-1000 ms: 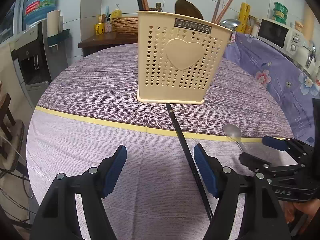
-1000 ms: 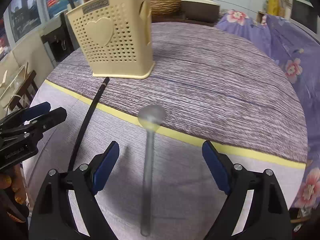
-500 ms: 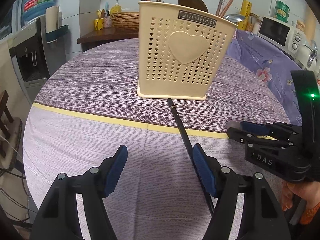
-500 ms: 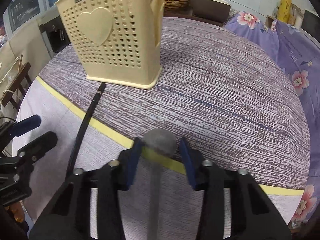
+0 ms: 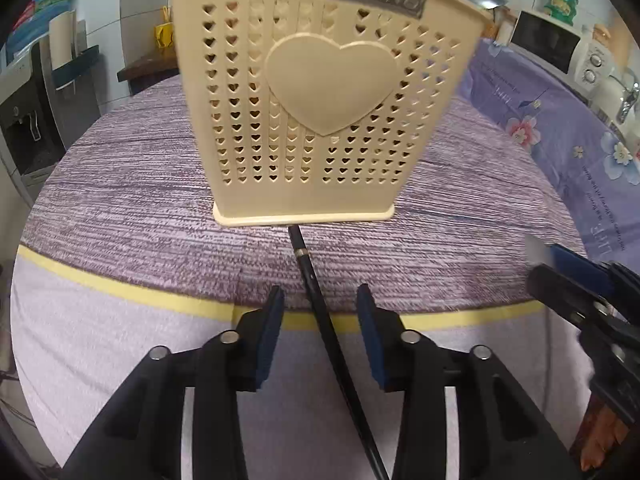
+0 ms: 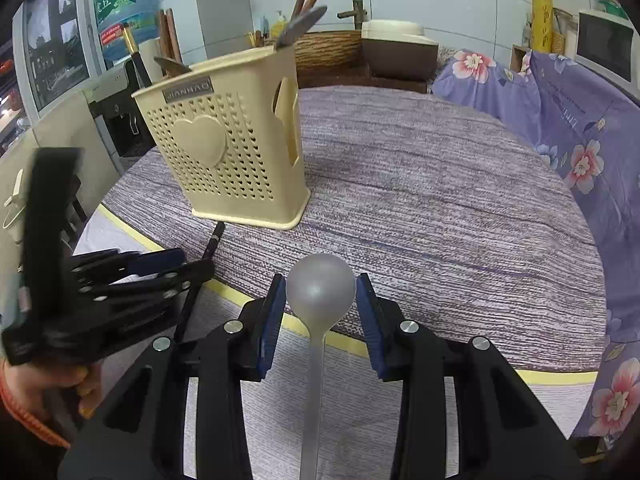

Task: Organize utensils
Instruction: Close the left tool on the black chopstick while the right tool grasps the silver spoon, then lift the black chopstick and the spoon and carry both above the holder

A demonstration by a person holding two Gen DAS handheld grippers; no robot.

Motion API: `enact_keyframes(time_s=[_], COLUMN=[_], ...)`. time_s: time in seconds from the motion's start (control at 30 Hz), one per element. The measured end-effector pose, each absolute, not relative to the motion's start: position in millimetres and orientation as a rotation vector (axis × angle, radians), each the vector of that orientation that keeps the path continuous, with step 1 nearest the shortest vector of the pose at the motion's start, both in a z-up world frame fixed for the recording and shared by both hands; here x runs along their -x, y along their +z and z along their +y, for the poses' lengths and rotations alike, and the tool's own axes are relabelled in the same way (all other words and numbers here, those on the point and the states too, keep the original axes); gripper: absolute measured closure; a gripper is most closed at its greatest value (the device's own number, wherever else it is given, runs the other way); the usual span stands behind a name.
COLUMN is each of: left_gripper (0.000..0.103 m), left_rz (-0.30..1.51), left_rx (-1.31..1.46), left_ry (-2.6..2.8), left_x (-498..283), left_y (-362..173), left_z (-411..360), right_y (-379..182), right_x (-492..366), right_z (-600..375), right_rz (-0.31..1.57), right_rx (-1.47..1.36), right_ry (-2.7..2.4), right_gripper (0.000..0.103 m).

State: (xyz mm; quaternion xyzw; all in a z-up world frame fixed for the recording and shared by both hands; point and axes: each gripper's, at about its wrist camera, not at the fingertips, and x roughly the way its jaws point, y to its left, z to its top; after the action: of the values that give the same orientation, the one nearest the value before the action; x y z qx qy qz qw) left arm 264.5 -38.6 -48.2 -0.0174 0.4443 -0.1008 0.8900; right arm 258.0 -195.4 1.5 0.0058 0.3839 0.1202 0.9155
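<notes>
On round table | purple striped cloth | microwave behind

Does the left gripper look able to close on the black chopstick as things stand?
Probably yes. The left gripper has been closing its jaws, and the black chopstick already lies between them on the table, with nothing in the way; they don't touch it yet.

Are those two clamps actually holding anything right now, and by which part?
The right hand-held gripper grips the spoon by its bowl. The left hand-held gripper has been closing around the black chopstick but is not yet pressing it.
</notes>
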Motion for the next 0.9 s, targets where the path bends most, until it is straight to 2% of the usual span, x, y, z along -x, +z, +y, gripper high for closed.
enact_keyframes(time_s=[0.1, 0.3, 0.7, 0.9], left_gripper=[0.074, 0.092, 0.095, 0.095], left_rz=[0.93, 0.928, 0.912, 0.84], left_rx=[0.037, 0.009, 0.025, 0.074], left_ry=[-0.188, -0.161, -0.177, -0.223], left_x=[-275.1, -282.9, -283.6, -261.6], left_y=[-49.5, -50.3, -48.1, -24.5], left_z=[-41.1, -51.7, -53.6, -36.8], right_y=[3.0, 1.8, 1.7, 7.2], right_x=[-256.4, -255.6, -252.3, -246.6], right_z=[-195.7, -197.4, -198.8, -205.2], right_rz=[0.786, 0.784, 0.764, 0.724], right_rx=[-0.016, -0.023, -0.036, -0.077], right_ry=[0.243, 0.234, 0.257, 0.297], right_gripper=[0.066, 0.066, 0.066, 0.066])
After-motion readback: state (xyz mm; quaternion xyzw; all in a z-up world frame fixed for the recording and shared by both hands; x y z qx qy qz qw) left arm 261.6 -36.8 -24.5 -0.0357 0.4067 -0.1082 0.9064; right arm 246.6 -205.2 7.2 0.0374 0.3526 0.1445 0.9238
